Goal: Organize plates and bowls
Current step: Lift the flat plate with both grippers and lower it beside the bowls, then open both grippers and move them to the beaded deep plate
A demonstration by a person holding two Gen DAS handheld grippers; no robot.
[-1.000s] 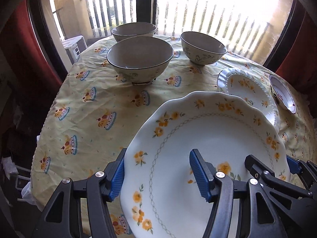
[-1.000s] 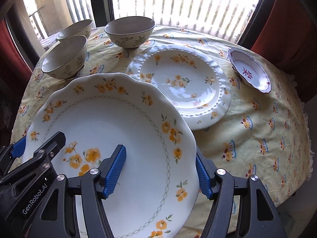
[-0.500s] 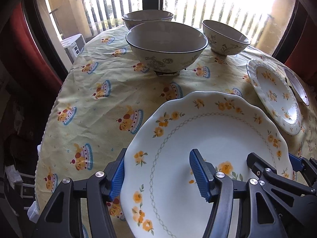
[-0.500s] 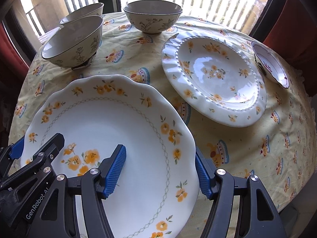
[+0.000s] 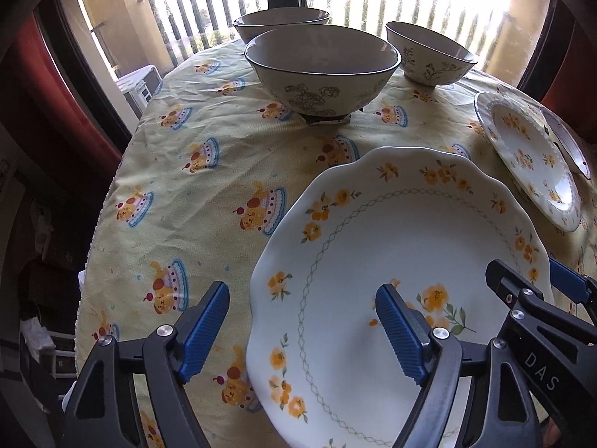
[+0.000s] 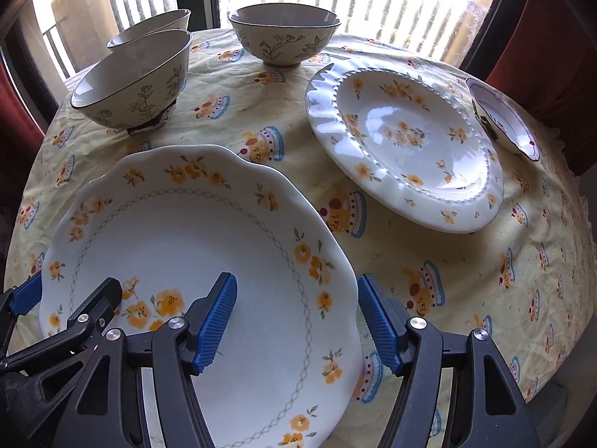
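Note:
A large white plate (image 5: pixel 410 246) with yellow flowers sits near the table's front; it also shows in the right wrist view (image 6: pixel 179 239). My left gripper (image 5: pixel 302 324) straddles its left rim, jaws wide apart. My right gripper (image 6: pixel 296 317) straddles its right rim, jaws also apart. Whether the pads touch the plate is unclear. A beaded white plate (image 6: pixel 406 142) lies to the right, with a small red-patterned dish (image 6: pixel 503 119) beyond it. Three floral bowls stand at the back: nearest (image 5: pixel 321 63), right (image 5: pixel 429 56), far (image 5: pixel 280 22).
The round table has a yellow cartoon-print cloth (image 5: pixel 209 171) that drops off at the left and right edges. A window with balcony railing (image 6: pixel 391 3) and red curtains (image 5: pixel 22 86) stand behind the table.
Both grippers and the large plate have come lower and closer to the table and bowls. The left gripper's left finger now stands clear of the plate's rim.

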